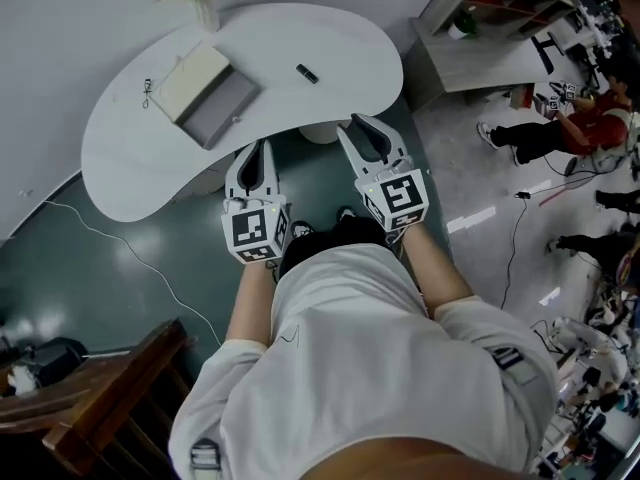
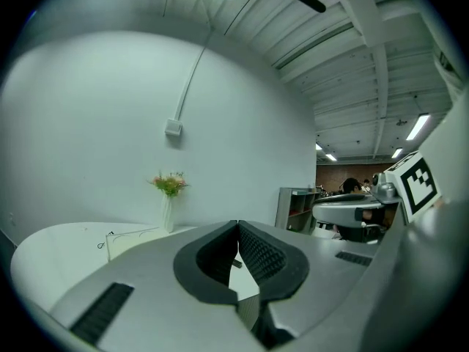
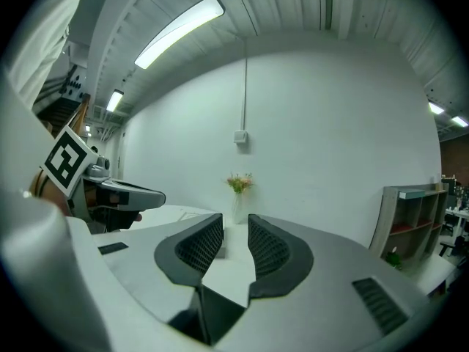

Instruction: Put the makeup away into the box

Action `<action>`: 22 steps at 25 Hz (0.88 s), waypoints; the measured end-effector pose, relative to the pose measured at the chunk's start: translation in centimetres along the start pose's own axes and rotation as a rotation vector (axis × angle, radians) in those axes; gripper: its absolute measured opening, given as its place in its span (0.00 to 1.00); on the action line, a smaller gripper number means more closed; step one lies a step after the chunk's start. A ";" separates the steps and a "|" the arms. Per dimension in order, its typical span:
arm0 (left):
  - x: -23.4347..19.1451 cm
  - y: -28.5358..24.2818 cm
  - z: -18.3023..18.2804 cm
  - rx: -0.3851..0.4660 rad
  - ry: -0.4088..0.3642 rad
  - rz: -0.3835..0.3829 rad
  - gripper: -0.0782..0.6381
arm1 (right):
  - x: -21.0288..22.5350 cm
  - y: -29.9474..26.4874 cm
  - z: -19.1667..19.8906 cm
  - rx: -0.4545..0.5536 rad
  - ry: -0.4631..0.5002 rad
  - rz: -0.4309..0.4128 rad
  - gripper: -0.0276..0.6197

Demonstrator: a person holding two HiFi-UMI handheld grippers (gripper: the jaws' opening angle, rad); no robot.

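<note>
fingers (image 2: 267,255) of the left gripper (image 2: 237,226) are pressing together at the tips, holding nothing. right gripper (image 3: 234,229) is standing apart, empty. head view: makeup (image 1: 307,73) is lying on the desk (image 1: 340,38) at three o'clock of the open box (image 1: 205,93), nothing stowed yet.

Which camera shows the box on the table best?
The head view: the open box shows whole, from above. The left gripper view catches only its pale side, edge-on and low. In the right gripper view, the jaws hide most of it.
</note>
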State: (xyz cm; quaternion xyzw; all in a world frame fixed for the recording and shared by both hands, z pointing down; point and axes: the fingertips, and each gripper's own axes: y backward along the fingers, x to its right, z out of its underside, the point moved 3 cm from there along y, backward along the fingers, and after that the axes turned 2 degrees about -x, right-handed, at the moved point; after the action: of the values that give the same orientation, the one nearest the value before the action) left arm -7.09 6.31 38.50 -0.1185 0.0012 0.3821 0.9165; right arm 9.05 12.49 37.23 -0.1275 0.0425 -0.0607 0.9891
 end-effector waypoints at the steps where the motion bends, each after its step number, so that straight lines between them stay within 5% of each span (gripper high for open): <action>1: -0.4 -0.3 0.1 -0.004 0.002 0.001 0.14 | 0.2 -0.6 0.0 -0.006 0.004 0.000 0.21; 10: -2.8 -6.5 0.9 -0.053 0.021 -0.036 0.14 | 4.9 -6.3 0.4 -0.027 0.001 -0.034 0.21; 18: -6.0 -16.8 -2.0 -0.093 0.005 -0.091 0.14 | 12.5 -17.1 -4.7 0.059 -0.003 -0.121 0.21; 22: -6.0 -21.2 -1.9 -0.132 0.096 -0.101 0.14 | 16.0 -20.8 -3.4 0.018 -0.054 -0.166 0.20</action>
State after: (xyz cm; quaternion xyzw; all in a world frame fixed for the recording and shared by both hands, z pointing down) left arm 3.67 -12.66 41.82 -0.1969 0.0140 0.3285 0.9237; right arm 22.28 -10.43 38.19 -0.1235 0.0048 -0.1393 0.9825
